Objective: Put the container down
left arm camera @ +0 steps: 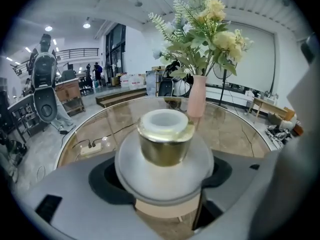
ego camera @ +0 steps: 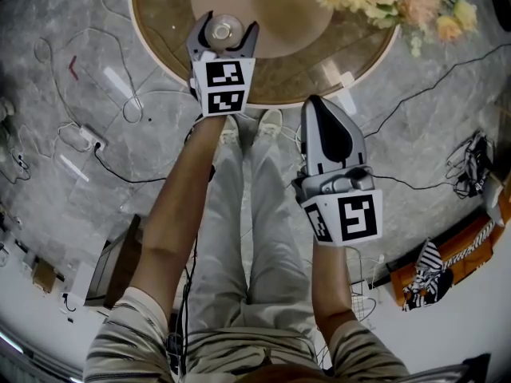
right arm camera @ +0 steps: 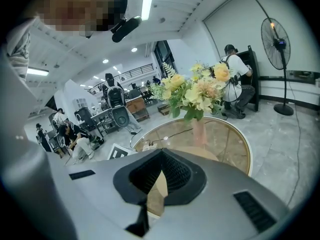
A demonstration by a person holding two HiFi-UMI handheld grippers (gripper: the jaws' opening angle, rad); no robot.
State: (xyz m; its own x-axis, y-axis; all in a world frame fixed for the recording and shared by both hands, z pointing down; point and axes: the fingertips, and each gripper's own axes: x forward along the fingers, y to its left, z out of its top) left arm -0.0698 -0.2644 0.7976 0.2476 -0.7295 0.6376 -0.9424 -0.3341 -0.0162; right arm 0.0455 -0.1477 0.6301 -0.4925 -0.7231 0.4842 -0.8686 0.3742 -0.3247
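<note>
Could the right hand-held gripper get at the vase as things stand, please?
Probably yes. The right hand-held gripper is empty and faces the vase across the table, with nothing standing between them. Its jaws are shut, so they would have to open first.

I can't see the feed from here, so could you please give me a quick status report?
Left claw shut on the container, over the round table. Right claw shut, empty, off the table. Flower vase stands beyond, apart.
</note>
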